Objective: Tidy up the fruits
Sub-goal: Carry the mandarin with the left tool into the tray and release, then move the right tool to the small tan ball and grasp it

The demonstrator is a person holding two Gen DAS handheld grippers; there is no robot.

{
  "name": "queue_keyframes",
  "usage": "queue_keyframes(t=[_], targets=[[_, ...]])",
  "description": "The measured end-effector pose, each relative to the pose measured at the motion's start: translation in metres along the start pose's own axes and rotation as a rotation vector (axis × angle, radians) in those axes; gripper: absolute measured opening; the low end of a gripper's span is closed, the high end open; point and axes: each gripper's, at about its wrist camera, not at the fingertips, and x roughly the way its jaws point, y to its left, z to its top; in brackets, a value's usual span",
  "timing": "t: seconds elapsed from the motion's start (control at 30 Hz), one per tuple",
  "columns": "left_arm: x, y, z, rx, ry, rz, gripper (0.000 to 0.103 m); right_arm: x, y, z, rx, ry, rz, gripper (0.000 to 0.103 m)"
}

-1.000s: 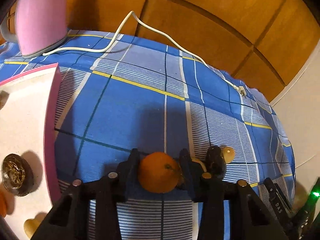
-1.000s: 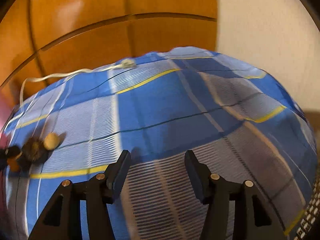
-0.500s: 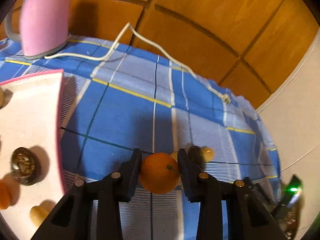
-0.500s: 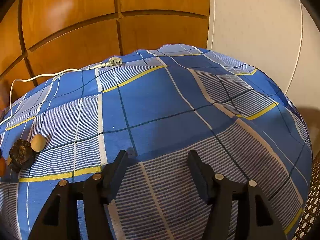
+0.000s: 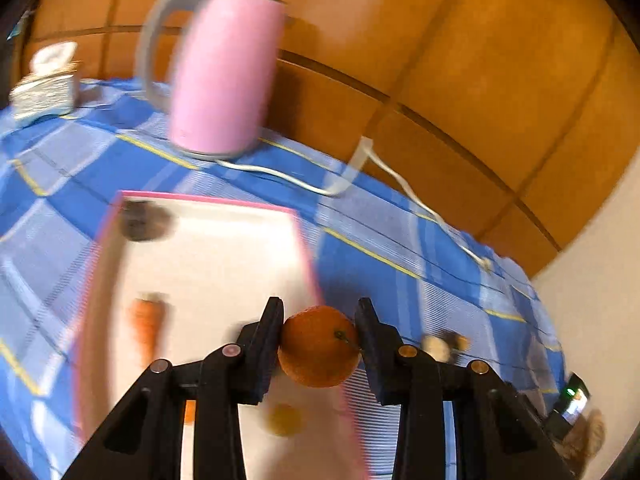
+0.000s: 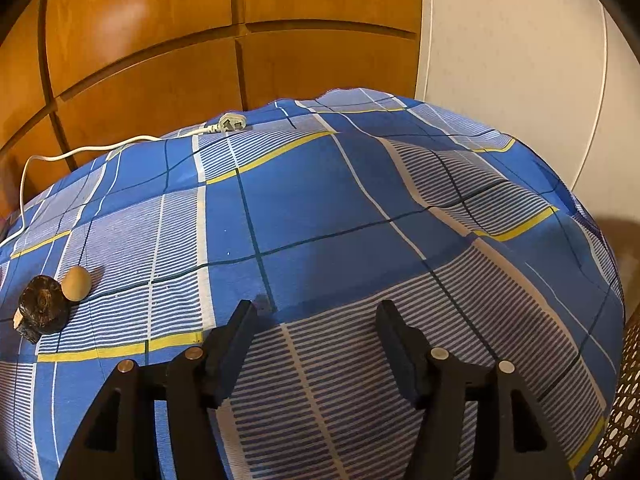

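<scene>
My left gripper [image 5: 319, 334] is shut on an orange [image 5: 319, 347] and holds it above the right edge of a white tray with a pink rim [image 5: 224, 256]. On the tray lie a carrot [image 5: 147, 326], a dark round fruit [image 5: 141, 221] and a small yellowish fruit [image 5: 285, 419]. My right gripper [image 6: 316, 340] is open and empty above the blue checked cloth. A dark wrinkled fruit [image 6: 43, 309] and a small tan round fruit [image 6: 76, 283] lie together on the cloth at the left of the right wrist view; they also show blurred in the left wrist view [image 5: 444, 345].
A pink kettle [image 5: 224, 76] stands behind the tray, its white cord [image 5: 384, 168] trailing right to a plug [image 6: 231, 123]. A tissue box [image 5: 46, 84] sits at the far left. Wood panels back the table. A device with a green light [image 5: 574, 400] lies at lower right.
My left gripper has swung left with the orange, from over the bare cloth to over the tray's right edge. The right gripper has barely moved and stays open.
</scene>
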Motion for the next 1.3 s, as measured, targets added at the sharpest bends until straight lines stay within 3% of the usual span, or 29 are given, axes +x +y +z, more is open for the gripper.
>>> queue_keyframes(t=[0.17,0.27,0.4,0.53,0.87,1.07,1.17,1.3], targets=[[0.003,0.045,0.013,-0.061,-0.013,0.099,0.038,0.000,0.002,0.001,-0.009,0.002,-0.005,0.064],[0.002,0.066,0.016,-0.112,-0.028,0.137,0.052,0.000,0.002,0.001,-0.013,0.002,-0.007,0.064],[-0.008,0.070,0.008,-0.124,-0.056,0.171,0.058,0.000,0.002,0.002,-0.017,0.003,-0.008,0.064],[-0.021,0.065,-0.013,-0.127,-0.053,0.215,0.059,0.000,0.001,0.001,-0.018,0.002,-0.007,0.064],[-0.062,0.061,-0.085,-0.075,-0.099,0.345,0.076,0.000,0.001,0.001,-0.024,0.007,-0.008,0.064],[-0.069,0.071,-0.110,-0.097,-0.090,0.389,0.086,0.000,0.003,0.003,-0.042,0.016,0.005,0.064],[-0.067,0.071,-0.116,-0.107,-0.075,0.379,0.086,-0.001,0.009,0.006,-0.078,0.031,0.047,0.060],[-0.063,0.065,-0.120,-0.093,-0.066,0.369,0.087,-0.005,0.028,0.013,-0.113,0.080,0.201,0.045]])
